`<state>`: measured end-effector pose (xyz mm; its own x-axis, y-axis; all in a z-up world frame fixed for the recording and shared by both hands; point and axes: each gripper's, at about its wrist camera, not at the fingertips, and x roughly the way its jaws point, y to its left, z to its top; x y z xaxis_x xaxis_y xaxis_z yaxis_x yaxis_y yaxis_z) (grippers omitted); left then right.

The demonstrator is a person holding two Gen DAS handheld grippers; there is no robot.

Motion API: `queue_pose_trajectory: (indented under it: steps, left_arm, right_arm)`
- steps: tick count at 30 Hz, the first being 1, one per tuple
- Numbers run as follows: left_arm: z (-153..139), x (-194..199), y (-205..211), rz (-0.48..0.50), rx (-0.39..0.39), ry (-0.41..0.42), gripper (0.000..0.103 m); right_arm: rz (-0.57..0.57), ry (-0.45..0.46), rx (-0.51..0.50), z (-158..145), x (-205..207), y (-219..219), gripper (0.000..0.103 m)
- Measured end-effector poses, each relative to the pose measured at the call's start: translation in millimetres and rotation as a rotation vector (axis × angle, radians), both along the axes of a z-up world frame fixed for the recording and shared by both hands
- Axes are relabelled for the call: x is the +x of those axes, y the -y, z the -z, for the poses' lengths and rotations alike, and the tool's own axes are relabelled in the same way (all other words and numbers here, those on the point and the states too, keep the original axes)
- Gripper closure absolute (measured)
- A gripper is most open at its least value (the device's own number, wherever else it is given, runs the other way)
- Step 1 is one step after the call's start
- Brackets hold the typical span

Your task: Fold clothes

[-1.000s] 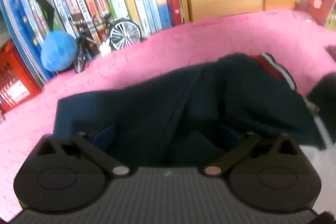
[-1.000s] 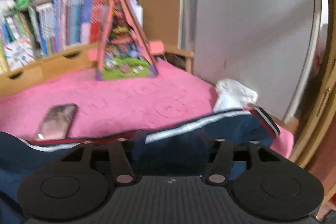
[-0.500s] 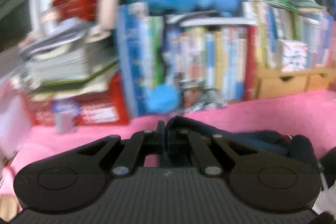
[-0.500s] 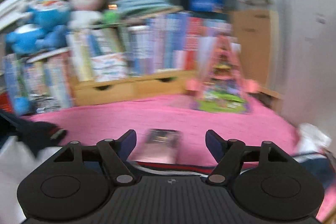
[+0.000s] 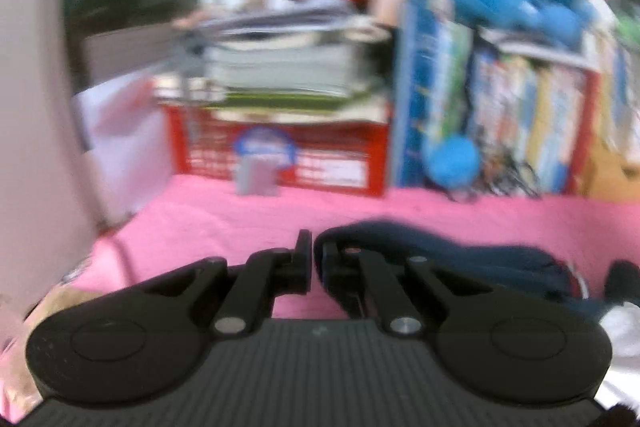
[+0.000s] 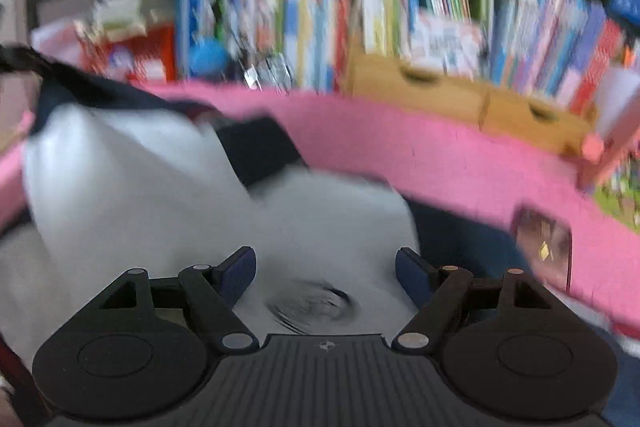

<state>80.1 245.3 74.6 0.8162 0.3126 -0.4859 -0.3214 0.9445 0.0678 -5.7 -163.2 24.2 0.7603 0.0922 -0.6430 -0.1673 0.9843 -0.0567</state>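
Frankly, blur smears the books (image 6: pixel 320 23). The left gripper (image 5: pixel 313 259) pinches one navy garment (image 5: pixel 440 255); the right gripper's (image 6: pixel 325 269) jaws are opening (empty) over white cloth (image 6: pixel 132 179).

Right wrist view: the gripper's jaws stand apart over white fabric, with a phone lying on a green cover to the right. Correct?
Not quite. The right wrist view shows the cover is pink, not green. The right gripper does have its jaws apart over white fabric, and the phone lies to the right.
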Motion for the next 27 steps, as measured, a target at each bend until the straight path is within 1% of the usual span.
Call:
queue_pose_trajectory:
  steps: [2,4,6,7,8,9,10,12,13,14,15,17,19,20,21,24,27]
  left_arm:
    - [8,-6,-8,-0.012,0.026,-0.065,0.091]
    - [21,-10,-10,0.015,0.055,-0.177,0.089]
    - [36,-16,-4,0.082,0.097,-0.294,0.084]
    - [43,-20,1,0.128,0.123,-0.355,0.077]
    - [47,-27,5,0.178,0.149,-0.387,0.074]
    - [47,-36,11,0.247,0.175,-0.397,0.074]
    - [43,-48,17,0.333,0.199,-0.389,0.072]
    - [24,-67,28,0.451,0.209,-0.334,0.06]
    - [10,-76,33,0.498,0.195,-0.287,0.045]
    - [-4,-83,37,0.537,0.171,-0.232,0.03]
    - [-19,-88,40,0.578,0.135,-0.164,0.025]
    - [-42,-88,50,0.672,0.035,-0.034,0.015]
    - [-49,-71,69,0.766,-0.059,0.013,0.01]
    - [-47,-60,84,0.808,-0.084,0.008,0.01]
    - [-41,-46,101,0.845,-0.092,-0.011,0.01]
    - [-5,9,148,0.92,-0.099,-0.147,0.011]
    - [26,51,185,0.943,-0.101,-0.262,0.015]
  right_arm:
    - [0.038,-0.052,0.004,15,3,5,0.026]
    - [0.062,-0.096,0.021,26,7,11,0.026]
    - [0.055,-0.113,0.036,27,7,14,0.026]
    - [0.045,-0.114,0.03,26,7,14,0.026]
    - [0.034,-0.108,0.027,22,6,15,0.026]
    - [0.017,-0.09,0.031,17,6,18,0.026]
    - [0.008,-0.072,0.04,12,5,22,0.026]
    - [0.006,-0.05,0.062,1,9,32,0.025]
    - [0.009,-0.042,0.074,-5,13,37,0.025]
    - [0.014,-0.037,0.082,-9,18,42,0.025]
    - [0.012,-0.035,0.095,-12,27,46,0.024]
    - [-0.025,-0.054,0.13,-12,46,47,0.02]
    - [-0.1,-0.094,0.181,-2,67,46,0.019]
    - [-0.114,-0.101,0.192,2,73,45,0.019]
    - [-0.122,-0.112,0.187,7,78,41,0.019]
    - [-0.14,-0.145,0.175,19,86,30,0.019]
    - [-0.154,-0.187,0.162,28,86,23,0.019]
